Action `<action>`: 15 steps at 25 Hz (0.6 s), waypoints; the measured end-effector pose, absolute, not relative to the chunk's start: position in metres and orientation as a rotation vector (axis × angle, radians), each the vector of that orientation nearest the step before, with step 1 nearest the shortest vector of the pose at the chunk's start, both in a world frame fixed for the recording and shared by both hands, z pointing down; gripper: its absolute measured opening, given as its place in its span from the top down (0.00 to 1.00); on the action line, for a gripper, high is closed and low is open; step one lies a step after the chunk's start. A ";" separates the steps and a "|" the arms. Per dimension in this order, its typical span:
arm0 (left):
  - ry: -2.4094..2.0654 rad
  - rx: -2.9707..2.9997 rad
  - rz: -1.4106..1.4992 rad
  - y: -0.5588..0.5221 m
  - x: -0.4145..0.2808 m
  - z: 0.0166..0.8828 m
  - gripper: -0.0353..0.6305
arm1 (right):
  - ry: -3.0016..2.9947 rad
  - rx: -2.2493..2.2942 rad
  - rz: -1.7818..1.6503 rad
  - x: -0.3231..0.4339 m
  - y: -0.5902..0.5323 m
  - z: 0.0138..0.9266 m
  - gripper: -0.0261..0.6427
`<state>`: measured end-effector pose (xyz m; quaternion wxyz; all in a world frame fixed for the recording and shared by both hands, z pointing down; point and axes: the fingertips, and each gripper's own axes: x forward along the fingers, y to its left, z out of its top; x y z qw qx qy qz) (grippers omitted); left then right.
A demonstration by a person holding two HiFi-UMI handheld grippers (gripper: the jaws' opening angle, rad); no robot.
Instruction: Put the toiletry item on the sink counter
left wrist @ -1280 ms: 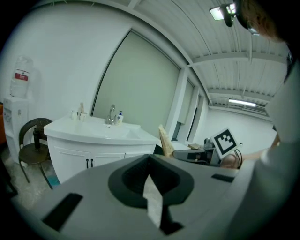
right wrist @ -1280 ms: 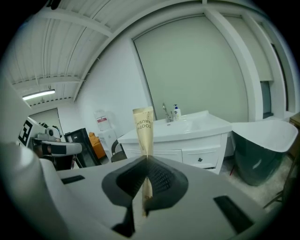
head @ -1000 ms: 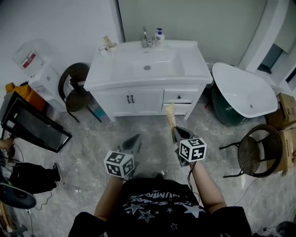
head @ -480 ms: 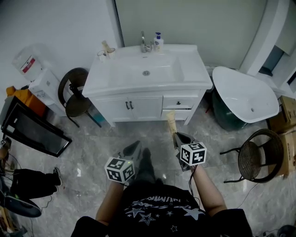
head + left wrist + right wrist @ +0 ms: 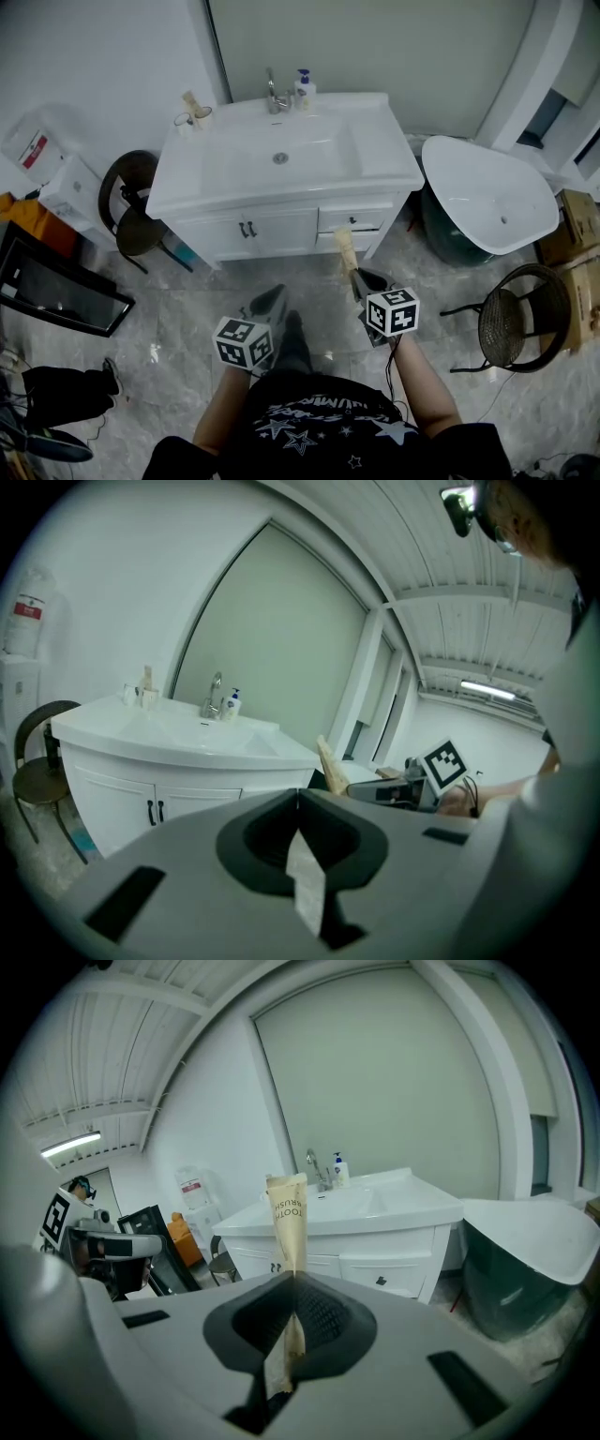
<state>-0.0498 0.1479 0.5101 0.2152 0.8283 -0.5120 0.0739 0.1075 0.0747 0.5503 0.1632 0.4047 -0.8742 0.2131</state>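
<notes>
Head view, left tongs (image 5: 270, 302) and right tongs (image 5: 361, 278) above the floor (image 5: 187, 300), off the front edge of the table (image 5: 394, 171), packet (image 5: 345, 246) upright in right tongs, left gripper view, left tongs clenched together, right gripper view, right tongs grasping the packet's (image 5: 287, 1218) lower end.

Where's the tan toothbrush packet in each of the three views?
Head view: toothbrush packet just right of centre, in the right hand-held gripper, below the sink counter.
Left gripper view: toothbrush packet right of centre, past the counter's corner.
Right gripper view: toothbrush packet dead centre, upright between the jaws.
Shared landmark: the faucet.
</notes>
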 end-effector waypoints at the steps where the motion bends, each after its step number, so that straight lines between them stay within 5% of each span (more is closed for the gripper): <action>1: -1.414 2.298 0.204 0.137 -0.051 0.510 0.92 | -2.488 1.163 0.611 0.108 0.065 0.550 0.94; 15: -1.310 2.365 0.218 -0.013 -0.094 0.485 0.92 | -2.418 1.279 0.633 0.080 -0.069 0.531 0.94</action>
